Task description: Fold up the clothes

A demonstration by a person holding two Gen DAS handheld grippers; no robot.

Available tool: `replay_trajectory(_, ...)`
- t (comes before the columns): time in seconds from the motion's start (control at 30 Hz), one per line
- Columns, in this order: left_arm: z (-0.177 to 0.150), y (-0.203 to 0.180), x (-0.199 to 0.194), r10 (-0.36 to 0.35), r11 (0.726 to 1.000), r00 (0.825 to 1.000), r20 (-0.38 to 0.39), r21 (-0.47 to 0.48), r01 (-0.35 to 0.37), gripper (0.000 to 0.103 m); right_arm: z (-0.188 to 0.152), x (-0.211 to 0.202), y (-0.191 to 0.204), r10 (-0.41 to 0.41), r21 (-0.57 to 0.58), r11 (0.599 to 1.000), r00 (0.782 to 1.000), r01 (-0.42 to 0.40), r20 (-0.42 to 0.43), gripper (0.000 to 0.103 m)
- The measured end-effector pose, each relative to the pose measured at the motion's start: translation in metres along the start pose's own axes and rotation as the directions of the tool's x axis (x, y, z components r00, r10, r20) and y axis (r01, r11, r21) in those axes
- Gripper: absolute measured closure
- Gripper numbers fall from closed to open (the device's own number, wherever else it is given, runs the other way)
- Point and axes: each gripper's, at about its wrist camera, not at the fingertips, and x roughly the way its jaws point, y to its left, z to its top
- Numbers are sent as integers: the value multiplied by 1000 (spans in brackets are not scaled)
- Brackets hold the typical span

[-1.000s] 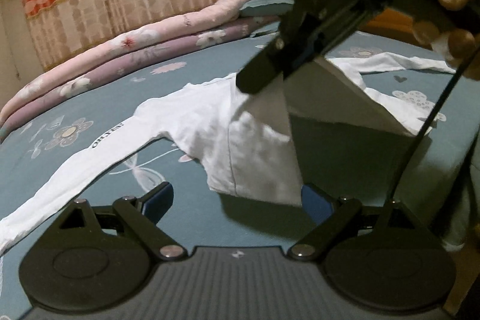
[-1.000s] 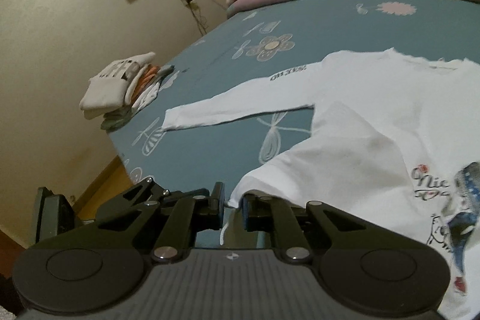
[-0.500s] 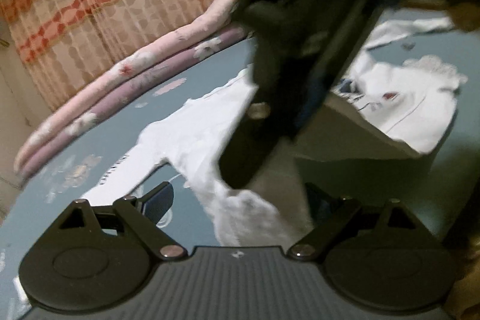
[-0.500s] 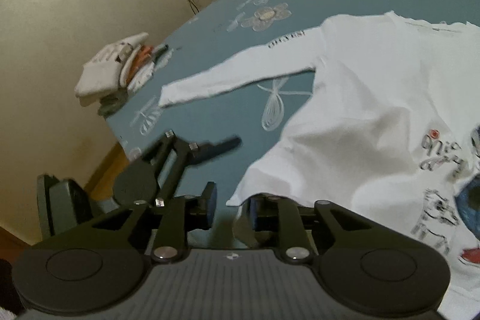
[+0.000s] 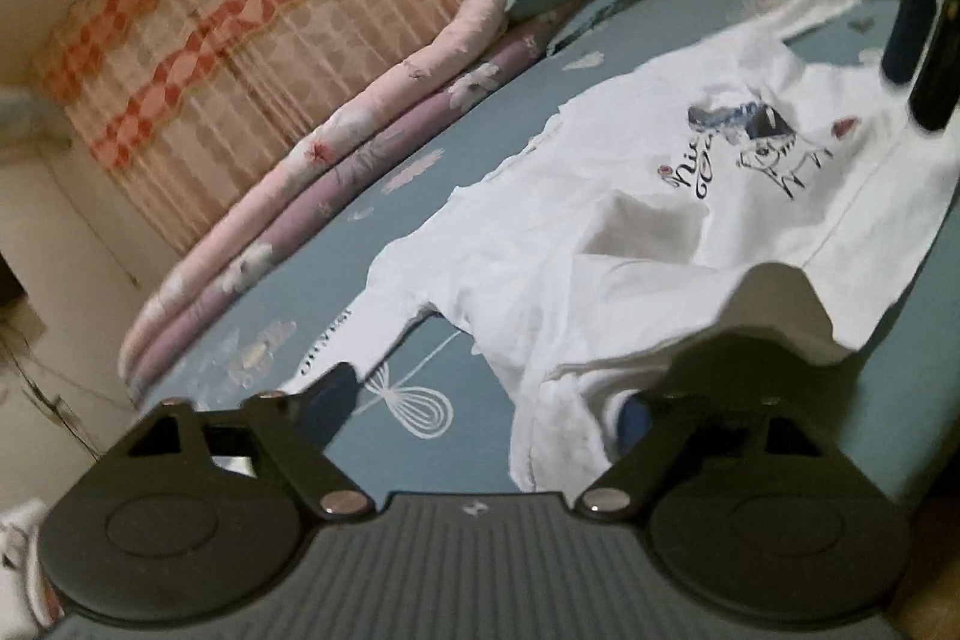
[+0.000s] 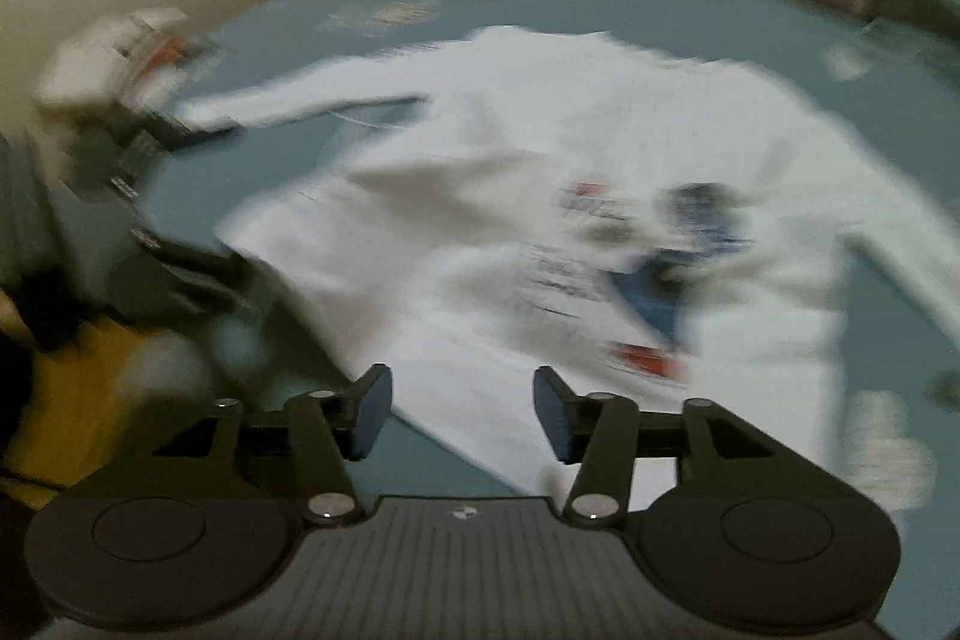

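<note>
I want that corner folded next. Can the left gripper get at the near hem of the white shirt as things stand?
Probably yes: the left gripper is open, the shirt hem lies bunched right at its right finger, and nothing sits between.

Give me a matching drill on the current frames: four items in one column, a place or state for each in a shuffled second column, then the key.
Items:
1. white shirt
2. left gripper
3. rolled quilts
4. curtain

Places or states:
A. stacked along the far edge of the bed
B. spread print-side up on the teal sheet
C. hanging behind the bed, banded in red
D. open, hem cloth draped over one finger

Pairs: 1-B, 2-D, 3-A, 4-C
</note>
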Motion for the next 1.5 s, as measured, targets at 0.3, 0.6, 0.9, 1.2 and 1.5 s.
replay_trajectory(0.3,4,-19,3,11,998,999,-46,66,-8,90,-49,-30,-98,-184,275,949,980,155,82,44)
replay_trajectory(0.6,4,-21,2,14,996,996,-83,88,-6,90,-83,1,-158,-159,505,859,982,87,100,48)
replay_trajectory(0.9,8,-19,-5,31,988,997,-67,152,-20,92,-68,-3,-146,-126,431,899,988,77,88,92)
replay_trajectory(1.2,29,3,-43,40,968,999,22,249,-44,98,-44,-73,-119,-83,327,944,985,30,149,95)
replay_trajectory(1.5,13,10,-58,0,953,999,-42,302,12,101,-52,-95,-108,-71,293,955,994,45,78,100)
